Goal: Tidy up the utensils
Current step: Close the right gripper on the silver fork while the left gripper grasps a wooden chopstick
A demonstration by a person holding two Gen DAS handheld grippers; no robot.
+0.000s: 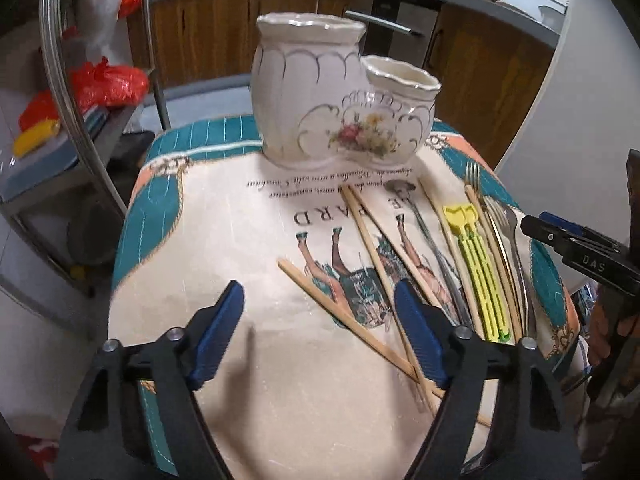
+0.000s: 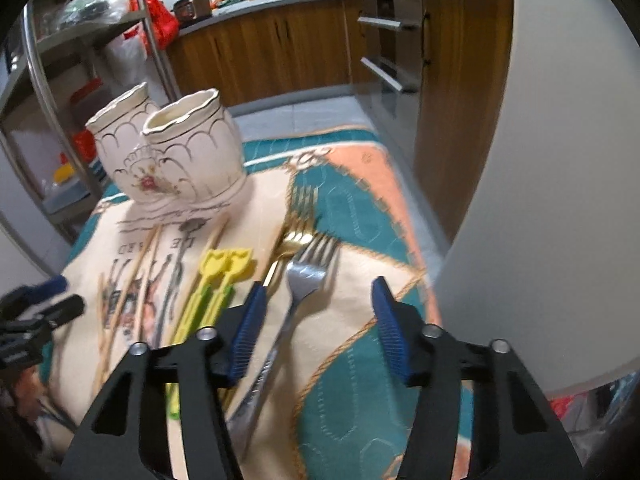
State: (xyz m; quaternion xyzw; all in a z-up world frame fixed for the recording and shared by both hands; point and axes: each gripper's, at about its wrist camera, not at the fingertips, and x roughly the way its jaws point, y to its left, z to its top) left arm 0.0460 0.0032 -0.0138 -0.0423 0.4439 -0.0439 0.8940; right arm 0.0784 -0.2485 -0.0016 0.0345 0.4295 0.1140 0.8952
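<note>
Both grippers hang over the table with nothing between their pads. Left gripper (image 1: 320,332) has its blue pads spread above bare cloth and the near ends of the wooden chopsticks (image 1: 368,240); right gripper (image 2: 316,328) has its pads apart too, straddling the handle of the silver fork (image 2: 304,272) without pressing on it.

Every utensil lies flat on the printed tablecloth (image 1: 224,240), fanned out lengthwise on the right half of the table, heads pointing far. From left to right there are crossed chopsticks, a slim silver spoon (image 1: 400,188), yellow plastic tongs (image 1: 476,252) and the forks, one of them a gold fork (image 2: 296,232) lying partly under the silver one. On the far side stands the ceramic holder (image 1: 320,92), a white double pot with scalloped rims, gilt lines and a flower print, both cups open upward.

These are light, stiff things. Metal handles are probably slick and thin, so a pinch across the handle near its middle should keep a fork from swinging. Chopsticks roll easily and overlap; taking one at its free near end seems safest. Plastic tongs may flex a little. Motion blur in the right wrist view makes it hard to say whether more forks sit beneath the gold one. The holder looks heavy but breakable, so utensils should go in gently.
</note>
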